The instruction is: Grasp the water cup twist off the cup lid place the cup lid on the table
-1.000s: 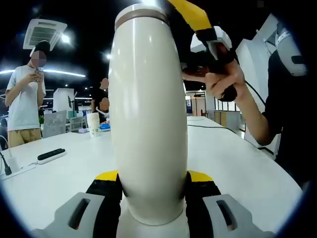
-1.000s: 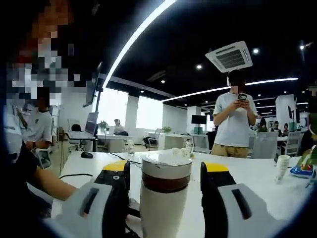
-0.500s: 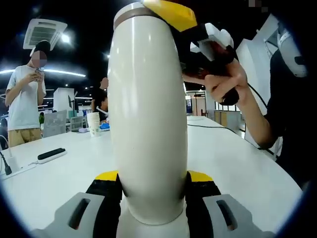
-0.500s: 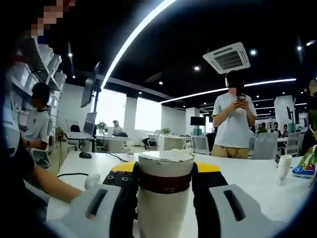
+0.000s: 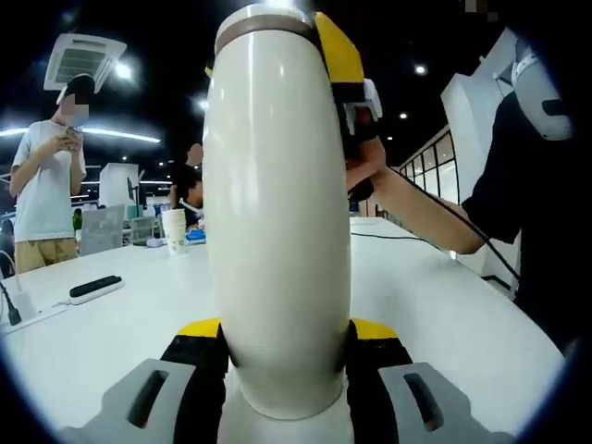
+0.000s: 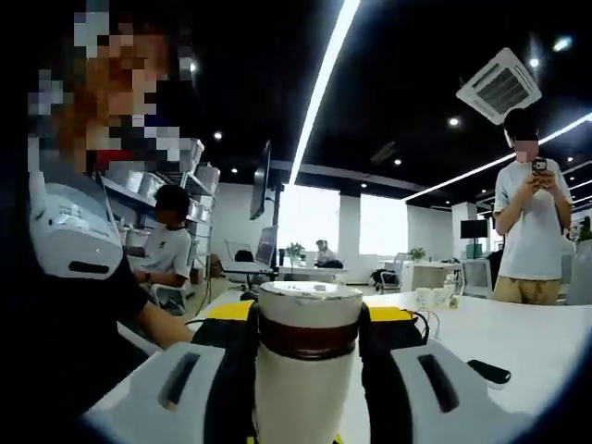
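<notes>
A tall white water cup [image 5: 277, 231] stands on the white table [image 5: 444, 305]. My left gripper [image 5: 285, 328] is shut on its lower body, with a yellow-and-black jaw on each side. The cup lid [image 6: 307, 301] is white with a brown band under it. My right gripper [image 6: 308, 316] is shut on that lid, its pads pressed against both sides. In the left gripper view the lid [image 5: 264, 20] tops the cup and the right gripper [image 5: 340, 60] reaches it from the right, held by a person's hand [image 5: 375, 176].
On the table lie a black handset [image 5: 95, 289], a stack of paper cups [image 5: 174, 229] and a cable [image 5: 388, 236]. A person [image 5: 46, 185] stands at the far left looking at a phone. Another black device [image 6: 488, 372] lies to the right of the cup.
My right gripper closed its jaws onto the lid, then swung around the cup top, so the room slid right in its view. The left gripper and cup body stayed still.
</notes>
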